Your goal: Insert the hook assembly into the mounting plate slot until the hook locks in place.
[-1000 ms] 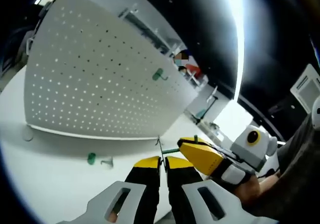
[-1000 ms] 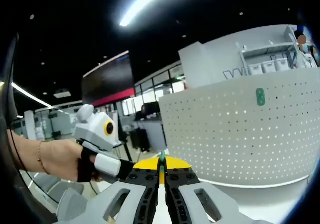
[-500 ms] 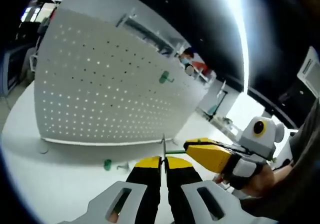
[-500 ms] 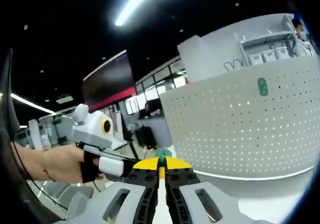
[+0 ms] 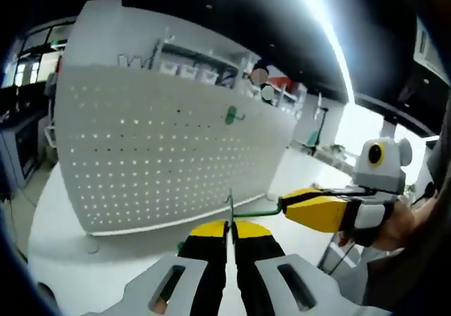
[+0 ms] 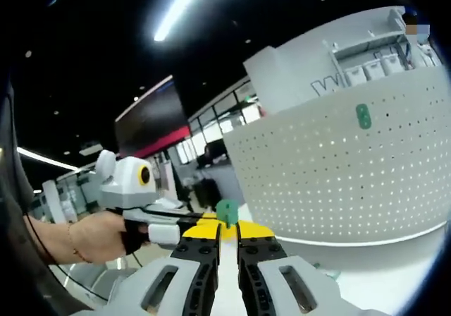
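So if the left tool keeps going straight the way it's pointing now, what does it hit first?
Most likely the white pegboard. The left tool, shut on a thin metal hook, points at the board's lower part, below the green hook already hanging there. Nothing seems to lie between, though depth is hard to judge.

The setting was a large industrial lab hall: black ceiling with long strip lights (image 6: 176, 9), glazed office partitions (image 6: 211, 129), white perforated metal pegboard (image 5: 155, 154), shelving with bins (image 6: 370, 55).

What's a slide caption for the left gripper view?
Both grippers, left and right, hold a green hook before the white pegboard.
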Available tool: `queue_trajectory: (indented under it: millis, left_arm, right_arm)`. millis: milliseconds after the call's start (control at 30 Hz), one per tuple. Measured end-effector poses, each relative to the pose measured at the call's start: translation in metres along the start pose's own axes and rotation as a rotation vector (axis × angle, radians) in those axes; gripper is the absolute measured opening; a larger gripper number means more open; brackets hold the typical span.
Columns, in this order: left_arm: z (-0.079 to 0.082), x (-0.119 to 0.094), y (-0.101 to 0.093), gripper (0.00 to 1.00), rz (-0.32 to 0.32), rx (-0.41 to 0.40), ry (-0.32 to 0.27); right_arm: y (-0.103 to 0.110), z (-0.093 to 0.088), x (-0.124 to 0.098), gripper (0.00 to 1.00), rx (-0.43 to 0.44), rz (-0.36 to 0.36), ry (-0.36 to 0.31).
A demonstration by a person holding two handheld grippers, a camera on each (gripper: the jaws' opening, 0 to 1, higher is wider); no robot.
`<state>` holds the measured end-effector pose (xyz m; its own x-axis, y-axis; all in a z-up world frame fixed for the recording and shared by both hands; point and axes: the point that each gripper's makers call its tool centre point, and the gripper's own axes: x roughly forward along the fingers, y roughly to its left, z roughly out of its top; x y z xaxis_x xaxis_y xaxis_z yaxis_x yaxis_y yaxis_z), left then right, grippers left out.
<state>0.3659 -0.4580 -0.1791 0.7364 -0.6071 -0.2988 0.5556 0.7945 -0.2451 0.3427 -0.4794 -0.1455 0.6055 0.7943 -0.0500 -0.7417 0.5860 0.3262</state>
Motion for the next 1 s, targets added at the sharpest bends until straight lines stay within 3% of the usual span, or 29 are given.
queue_trajectory:
  millis: [267, 433, 467, 667, 733, 1000]
  left_arm:
    - [0.000, -0.001, -0.006, 0.02, -0.006, 0.070, -0.010]
    - [0.004, -0.002, -0.009, 0.02, -0.010, 0.102, -0.028]
    - [0.006, -0.002, -0.010, 0.02, -0.008, 0.114, -0.030]
    - [0.014, -0.001, -0.014, 0.02, 0.007, 0.245, -0.033]
    - [0.013, -0.001, -0.015, 0.02, 0.004, 0.244, -0.033]
    - [0.012, 0.001, -0.016, 0.02, 0.013, 0.265, -0.016]
  right_arm:
    - [0.002, -0.002, 0.010, 0.07, 0.016, -0.001, 0.034]
    - [0.000, -0.004, 0.013, 0.06, 0.105, -0.002, 0.046]
    - [0.001, -0.001, 0.015, 0.05, 0.141, 0.015, 0.022]
    - [-0.003, 0.002, 0.014, 0.05, 0.220, 0.018, 0.009]
    - [-0.005, 0.001, 0.014, 0.03, 0.290, 0.020, 0.000]
    - [-0.007, -0.002, 0.012, 0.02, 0.329, 0.017, -0.002]
